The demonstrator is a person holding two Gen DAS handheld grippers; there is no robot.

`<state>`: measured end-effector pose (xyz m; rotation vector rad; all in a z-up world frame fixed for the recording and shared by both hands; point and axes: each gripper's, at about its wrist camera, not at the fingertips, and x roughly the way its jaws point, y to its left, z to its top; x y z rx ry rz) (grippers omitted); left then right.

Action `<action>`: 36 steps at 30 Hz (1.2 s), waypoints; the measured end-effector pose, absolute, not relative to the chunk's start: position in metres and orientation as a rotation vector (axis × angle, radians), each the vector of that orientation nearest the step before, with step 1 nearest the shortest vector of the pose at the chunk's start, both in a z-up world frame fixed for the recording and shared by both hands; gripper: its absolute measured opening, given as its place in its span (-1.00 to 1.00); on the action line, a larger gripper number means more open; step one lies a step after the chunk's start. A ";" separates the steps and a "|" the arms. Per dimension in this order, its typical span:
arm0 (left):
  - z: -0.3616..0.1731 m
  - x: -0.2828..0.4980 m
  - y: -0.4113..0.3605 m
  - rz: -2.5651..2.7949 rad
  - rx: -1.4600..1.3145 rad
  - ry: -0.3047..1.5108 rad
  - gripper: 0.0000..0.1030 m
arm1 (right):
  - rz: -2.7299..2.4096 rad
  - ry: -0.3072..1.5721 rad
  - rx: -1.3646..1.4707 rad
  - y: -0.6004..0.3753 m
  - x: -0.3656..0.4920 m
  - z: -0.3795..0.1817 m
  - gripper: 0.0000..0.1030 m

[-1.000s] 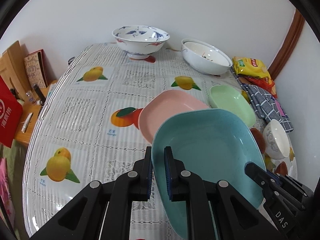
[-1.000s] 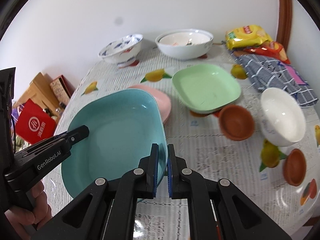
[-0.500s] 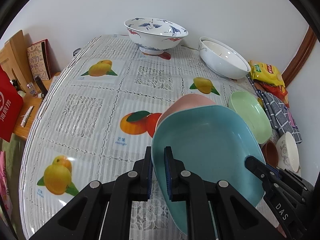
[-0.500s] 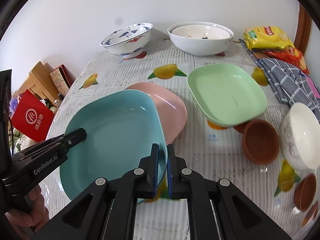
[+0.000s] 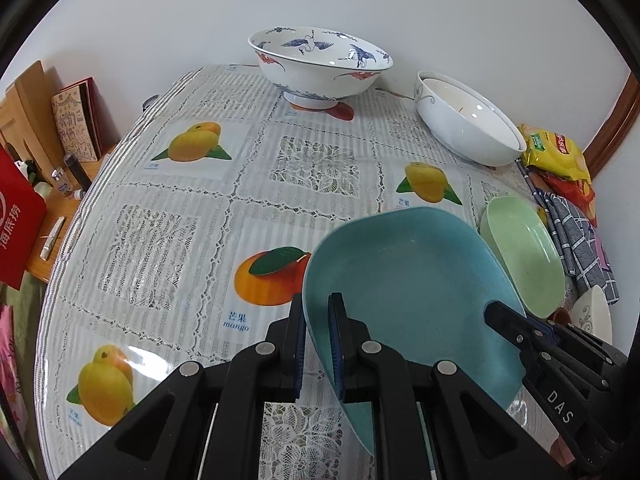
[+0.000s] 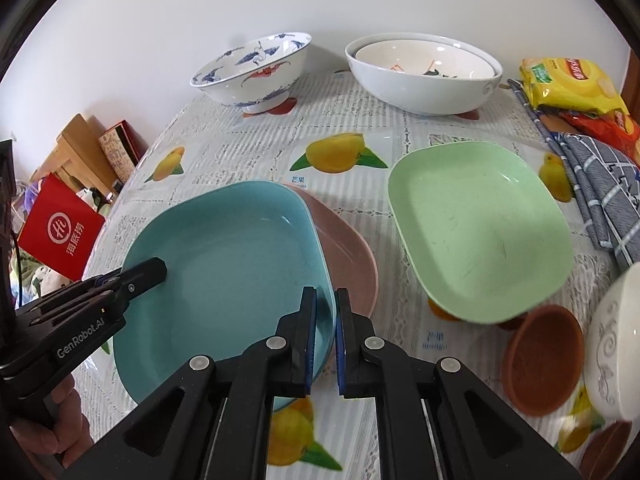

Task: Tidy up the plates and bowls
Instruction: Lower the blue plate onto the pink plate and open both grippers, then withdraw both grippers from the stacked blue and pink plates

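A home, at a dining table (image 5: 192,216) with a fruit-print cloth, bowls (image 5: 320,68), plates (image 6: 480,224), snack bags (image 6: 568,84), a dish towel (image 6: 600,184).

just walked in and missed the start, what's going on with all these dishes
A person is tidying dishes on a table, with a hand-held gripper in each hand. Both the left gripper and the right gripper are shut on the rim of a teal plate, on opposite sides. The plate sits over a pink plate, looking ready to stack on it. A green plate, bowls and small brown dishes stand nearby.
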<state>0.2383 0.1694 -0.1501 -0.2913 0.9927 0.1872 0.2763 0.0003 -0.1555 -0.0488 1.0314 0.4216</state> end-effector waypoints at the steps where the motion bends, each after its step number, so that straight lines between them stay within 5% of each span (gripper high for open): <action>1: -0.151 0.240 0.169 0.187 -0.292 0.994 -0.79 | 0.422 1.032 -0.051 0.000 0.278 -0.156 -0.83; 15: -0.152 0.244 0.164 0.185 -0.290 1.002 -0.77 | 0.426 0.974 -0.129 0.004 0.293 -0.151 -0.78; 23: -0.145 0.228 0.163 0.188 -0.283 0.989 -0.61 | 0.403 0.956 -0.092 -0.010 0.279 -0.135 -0.38; 36: -0.124 0.191 0.157 0.192 -0.269 0.958 -0.38 | 0.388 0.969 -0.065 -0.037 0.228 -0.124 -0.32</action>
